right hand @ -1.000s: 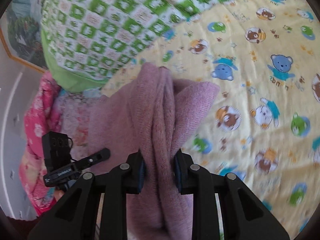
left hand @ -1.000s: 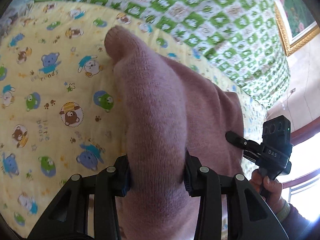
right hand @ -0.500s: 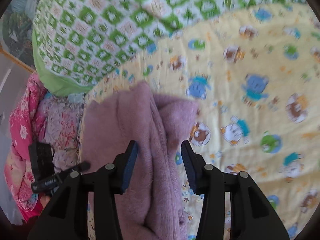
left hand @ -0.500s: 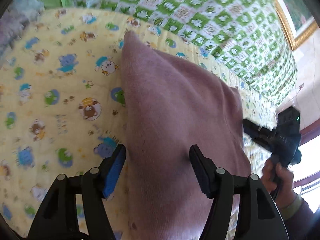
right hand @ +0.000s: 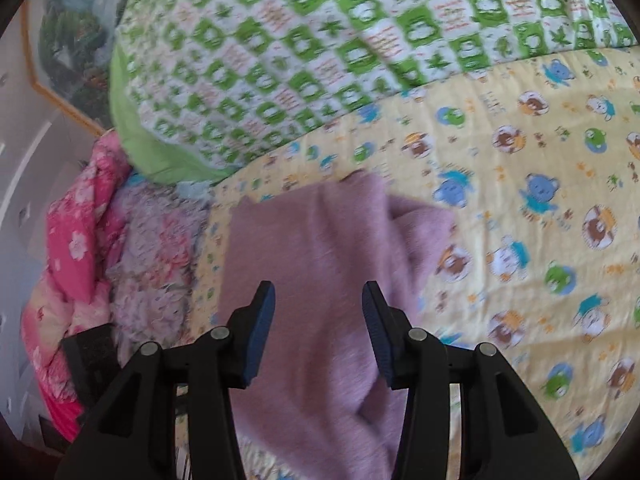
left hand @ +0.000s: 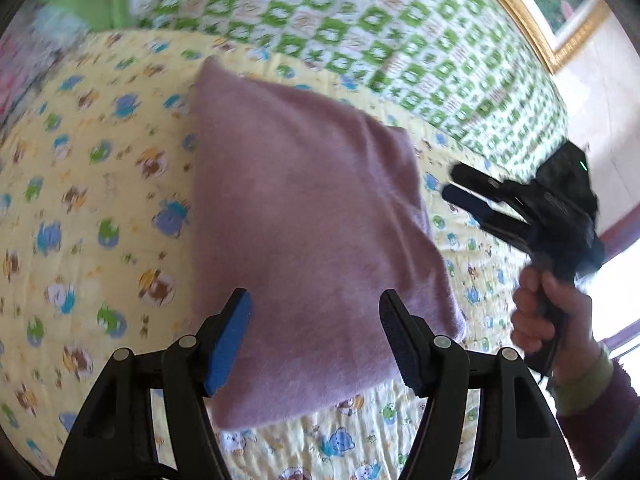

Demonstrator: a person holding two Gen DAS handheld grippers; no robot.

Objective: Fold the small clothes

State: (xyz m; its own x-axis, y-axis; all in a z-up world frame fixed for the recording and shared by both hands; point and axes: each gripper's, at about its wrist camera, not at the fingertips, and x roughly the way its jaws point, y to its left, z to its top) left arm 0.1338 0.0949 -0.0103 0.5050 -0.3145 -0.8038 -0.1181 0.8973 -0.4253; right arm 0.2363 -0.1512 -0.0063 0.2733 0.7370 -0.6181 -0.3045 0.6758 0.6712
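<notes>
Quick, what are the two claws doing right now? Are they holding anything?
Left claw: open, just let go, holding nothing; the pink sweater lies on the bed beneath.
Right claw: open too, just released, empty.

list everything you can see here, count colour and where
knit garment: 1, mauve pink, folded flat on the yellow sheet, lying free
sheet: 1, yellow with cartoon bears, covers the bed
quilt: 1, green and white check, bunched at the far side of the bed
floral bedding: 1 pile, pink, beside the bed at the left of the right wrist view
framed picture: 1, gold frame, on the wall
left gripper: 1, black with blue pads, open above the garment
right gripper: 1, black with blue pads, open above the garment
hand: 1, holds the right gripper's handle; green cuff
</notes>
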